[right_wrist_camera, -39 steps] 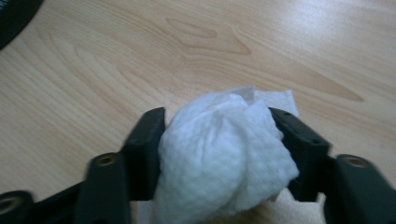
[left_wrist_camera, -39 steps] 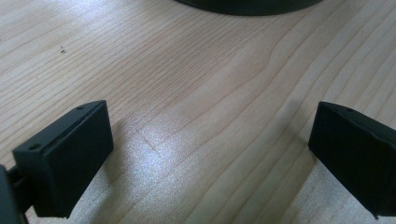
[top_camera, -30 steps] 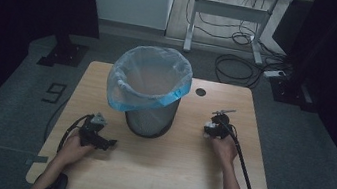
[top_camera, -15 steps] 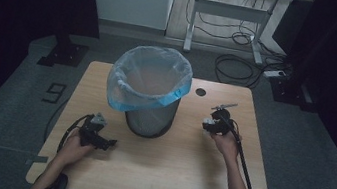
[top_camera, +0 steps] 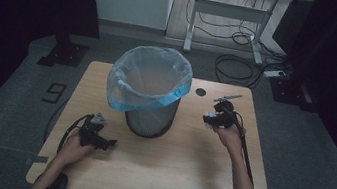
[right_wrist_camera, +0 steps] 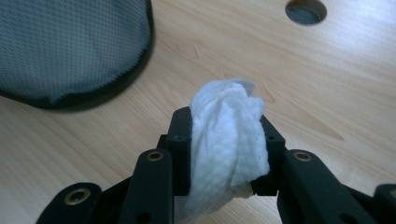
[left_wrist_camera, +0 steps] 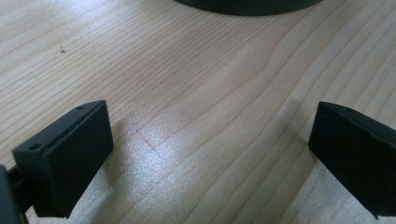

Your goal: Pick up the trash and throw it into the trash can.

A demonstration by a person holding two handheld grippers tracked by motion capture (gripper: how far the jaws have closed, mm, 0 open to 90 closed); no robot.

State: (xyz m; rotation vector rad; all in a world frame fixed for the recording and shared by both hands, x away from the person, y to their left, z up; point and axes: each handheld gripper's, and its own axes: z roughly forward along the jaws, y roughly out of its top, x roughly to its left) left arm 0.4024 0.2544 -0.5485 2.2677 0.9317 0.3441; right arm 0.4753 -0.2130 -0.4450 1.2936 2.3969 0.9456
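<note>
My right gripper (right_wrist_camera: 227,154) fingers clenched on tissue wad (right_wrist_camera: 227,140), soft, featherlight, grip mid-bunch; left gripper (left_wrist_camera: 210,154) spread, empty, near left of bin (top_camera: 149,94).

The bin (top_camera: 150,107) stands on the table (top_camera: 180,172) near its centre, toward the far edge, with a bag (top_camera: 151,79) seated in it and folded over its rim. The left gripper (top_camera: 108,142) lies low over the table at the near left of the bin, apart from it; the right gripper (top_camera: 208,120) sits to the right of the bin, apart from it, with a wad of tissue (right_wrist_camera: 229,140) between its jaws. A round hole (top_camera: 200,92) in the table lies behind the right gripper, just right of the bin.
</note>
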